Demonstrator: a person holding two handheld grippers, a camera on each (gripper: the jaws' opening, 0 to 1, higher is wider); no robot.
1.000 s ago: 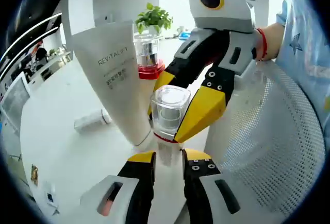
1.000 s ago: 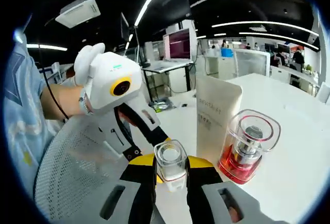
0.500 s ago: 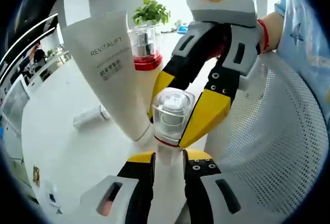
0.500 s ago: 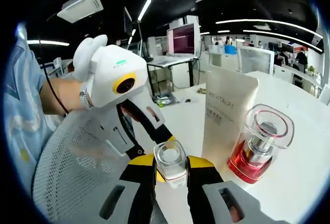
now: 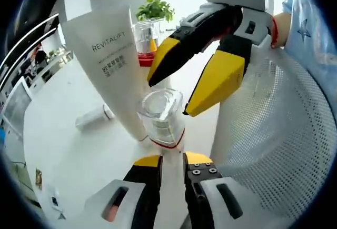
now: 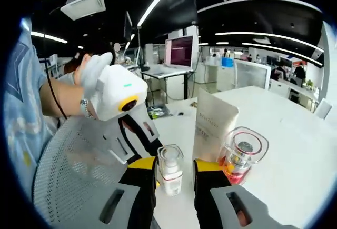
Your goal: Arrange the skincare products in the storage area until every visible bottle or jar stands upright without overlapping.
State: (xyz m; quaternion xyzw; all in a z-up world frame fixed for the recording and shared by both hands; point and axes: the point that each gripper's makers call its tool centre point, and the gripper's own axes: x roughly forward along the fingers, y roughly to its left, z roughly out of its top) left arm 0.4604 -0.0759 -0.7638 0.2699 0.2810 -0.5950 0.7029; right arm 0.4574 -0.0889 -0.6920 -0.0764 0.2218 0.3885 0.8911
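Observation:
A small clear-capped bottle (image 5: 160, 114) with a white body stands upright between my left gripper's (image 5: 171, 158) jaws, which are shut on its lower part. Just above its cap hangs my right gripper (image 5: 168, 96) with its yellow jaws spread open and off the bottle. In the right gripper view the same bottle (image 6: 170, 167) sits between my right gripper's (image 6: 175, 165) open jaws, and the left gripper (image 6: 155, 152) reaches in from the left. A tall white REVITALIFT tube (image 5: 113, 66) (image 6: 213, 129) stands behind. Beside it is a clear bottle with a red base (image 5: 145, 39) (image 6: 242, 155).
A small white cylinder (image 5: 93, 118) lies on its side on the white table (image 5: 63, 155). White perforated mesh (image 5: 274, 134) (image 6: 73, 181) rises close beside the bottles. A potted plant (image 5: 155, 10) stands far back. A person's sleeve and hands hold both grippers.
My right gripper has let go of the small bottle's cap, opened and lifted away. The left gripper still holds the bottle, which has tipped slightly in its view.

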